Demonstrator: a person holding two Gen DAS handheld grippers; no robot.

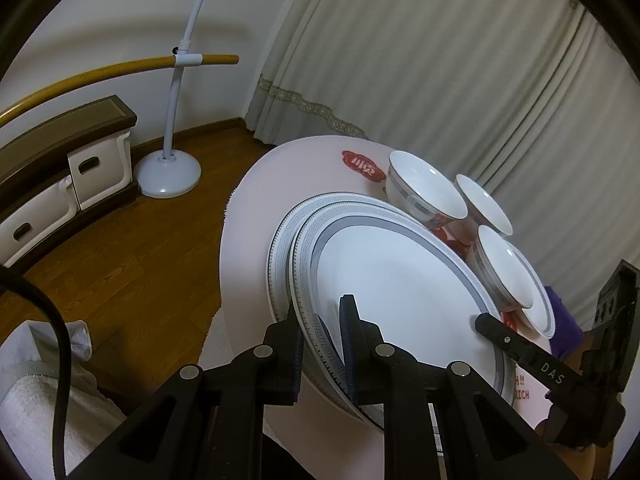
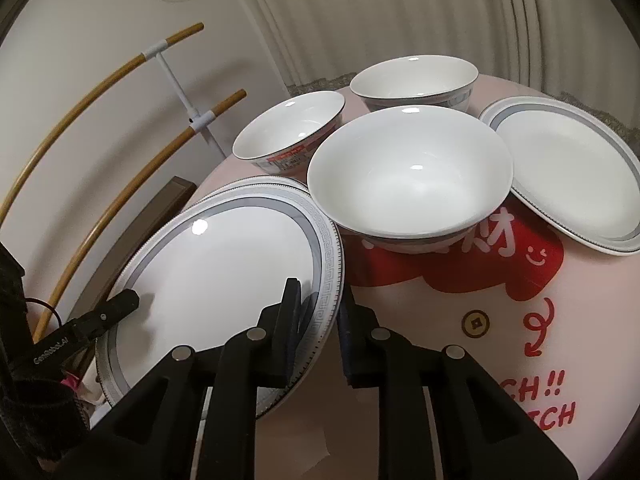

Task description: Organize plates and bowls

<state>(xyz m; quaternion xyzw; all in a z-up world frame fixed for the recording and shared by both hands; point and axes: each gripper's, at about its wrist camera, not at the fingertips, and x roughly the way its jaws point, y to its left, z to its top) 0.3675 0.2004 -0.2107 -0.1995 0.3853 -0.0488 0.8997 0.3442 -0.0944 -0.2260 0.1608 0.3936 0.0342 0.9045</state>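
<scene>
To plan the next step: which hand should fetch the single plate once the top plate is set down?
Right, probably. The single plate lies on the right gripper's side, bare table between; from the left gripper, which grips the top plate opposite, bowls stand in the way.

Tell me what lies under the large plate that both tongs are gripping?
Under the large plate a second plate with the same grey patterned rim peeks out on one side. Only this crescent shows; the rest, and anything beneath it on the pink table, is covered.
</scene>
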